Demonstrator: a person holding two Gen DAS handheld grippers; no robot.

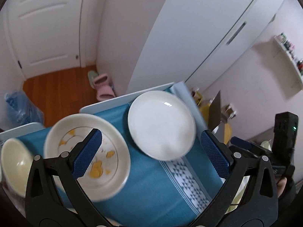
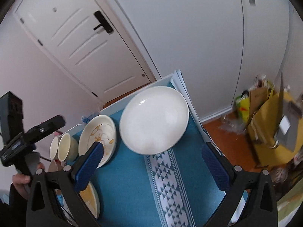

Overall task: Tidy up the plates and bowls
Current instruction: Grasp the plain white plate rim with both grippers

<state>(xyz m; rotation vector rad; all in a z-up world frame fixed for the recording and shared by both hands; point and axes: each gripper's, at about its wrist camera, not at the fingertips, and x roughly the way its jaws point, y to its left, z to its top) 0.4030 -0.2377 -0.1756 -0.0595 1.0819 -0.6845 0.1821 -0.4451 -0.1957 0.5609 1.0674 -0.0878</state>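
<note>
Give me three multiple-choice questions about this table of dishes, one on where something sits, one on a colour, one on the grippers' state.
1. Where is the white plate relative to the floral plate in the right wrist view?
A. To its right
B. Stacked on it
C. To its left

2. What colour is the tablecloth?
A. Red
B. Blue
C. Black

3. How do both grippers stand?
A. Shut on a plate
B. Shut, holding nothing
C. Open, holding nothing

Answers: 1 A, it lies apart on the right. 2 B, blue with a white patterned stripe. 3 C, the left gripper and right gripper have wide jaws with nothing between.

Right gripper gapes over blue cloth; white plate beside patterned plate.
</note>
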